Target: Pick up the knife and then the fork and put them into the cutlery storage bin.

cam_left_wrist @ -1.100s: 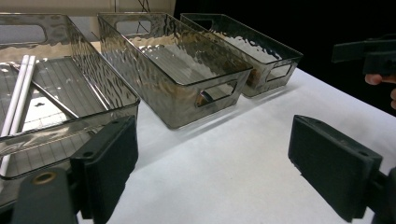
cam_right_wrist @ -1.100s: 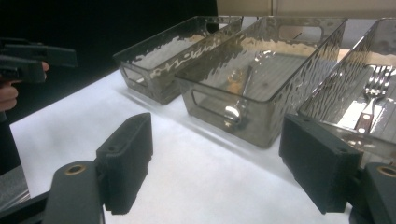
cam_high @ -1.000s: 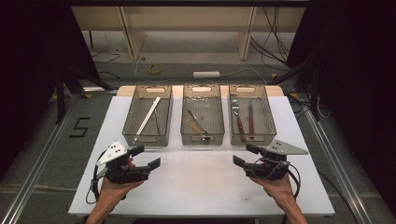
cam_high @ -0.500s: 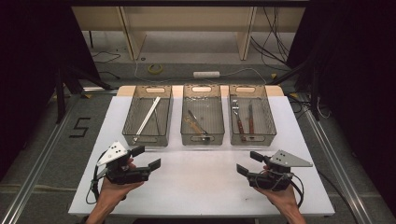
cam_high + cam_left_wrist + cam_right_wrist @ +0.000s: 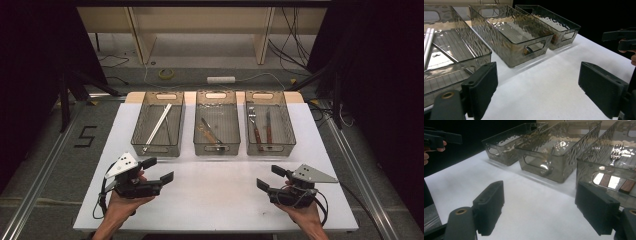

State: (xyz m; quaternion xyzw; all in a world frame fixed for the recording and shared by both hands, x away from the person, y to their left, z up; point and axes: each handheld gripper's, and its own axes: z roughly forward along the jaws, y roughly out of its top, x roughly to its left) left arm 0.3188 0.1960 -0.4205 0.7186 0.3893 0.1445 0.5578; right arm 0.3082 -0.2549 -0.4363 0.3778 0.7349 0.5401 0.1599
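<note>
My left claw (image 5: pixel 159 170) sits over the near left part of the desk (image 5: pixel 220 200), jaws spread wide, nothing between them. In the left gripper view bare white desk shows in the gap. My right claw (image 5: pixel 271 179) is over the near right part, jaws just as wide apart and empty, angled in toward the desk's middle.

Three clear bins stand in a row along the far edge, long axes running near to far. The left bin (image 5: pixel 176 131) is nearest my left claw. In it a white stick (image 5: pixel 157 127) lies with its long axis slanted, near end toward the bin's near left corner, far end toward its far right. A thinner metal rod crosses beneath it in the left gripper view; cut off at the frame edge.

Middle bin (image 5: pixel 197 131): a utensil (image 5: pixel 209 132) lies slanted; the rippled wall blurs it, kind hard to make out.

Right bin (image 5: pixel 292 131), nearest my right claw: a fork (image 5: pixel 254 124) and a second wood-handled piece (image 5: pixel 268 127) lie side by side, long axes near to far, handles toward me. Second piece's head unclear.
</note>
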